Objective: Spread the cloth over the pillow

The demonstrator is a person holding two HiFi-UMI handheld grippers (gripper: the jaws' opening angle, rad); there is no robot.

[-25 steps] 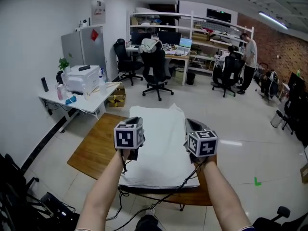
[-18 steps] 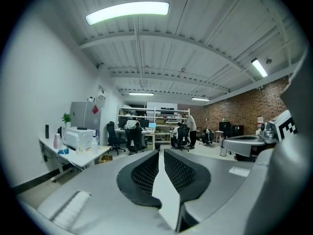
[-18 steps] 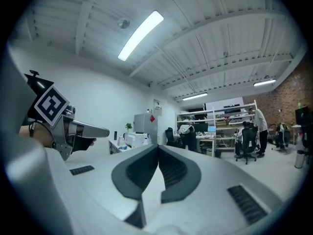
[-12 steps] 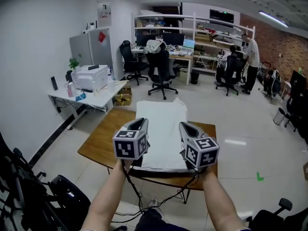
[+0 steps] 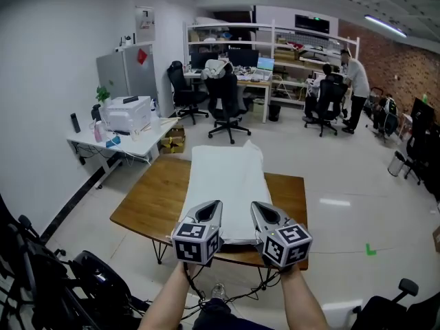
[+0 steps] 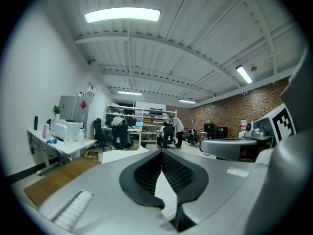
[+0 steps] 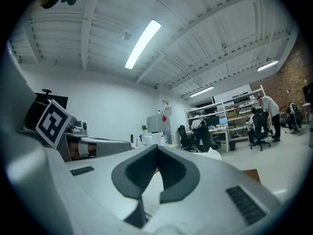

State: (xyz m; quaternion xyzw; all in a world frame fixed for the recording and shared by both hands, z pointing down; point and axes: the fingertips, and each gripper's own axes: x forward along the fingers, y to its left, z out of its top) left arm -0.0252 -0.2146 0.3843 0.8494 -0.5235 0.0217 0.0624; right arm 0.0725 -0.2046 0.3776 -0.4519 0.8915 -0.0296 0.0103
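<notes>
The white cloth [image 5: 227,177] lies along the table's [image 5: 155,198] middle. Your left gripper [image 5: 212,205] and right gripper [image 5: 256,207] hover over the cloth's end at the table's near edge, jaws closed together, holding nothing.

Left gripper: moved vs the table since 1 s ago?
Yes. The left gripper pulled back toward the person: earlier it was midway along the cloth, now it is at the near edge of the table.

Left gripper [image 6: 161,153] jaws together, white cloth [image 6: 120,154] just beyond.
</notes>
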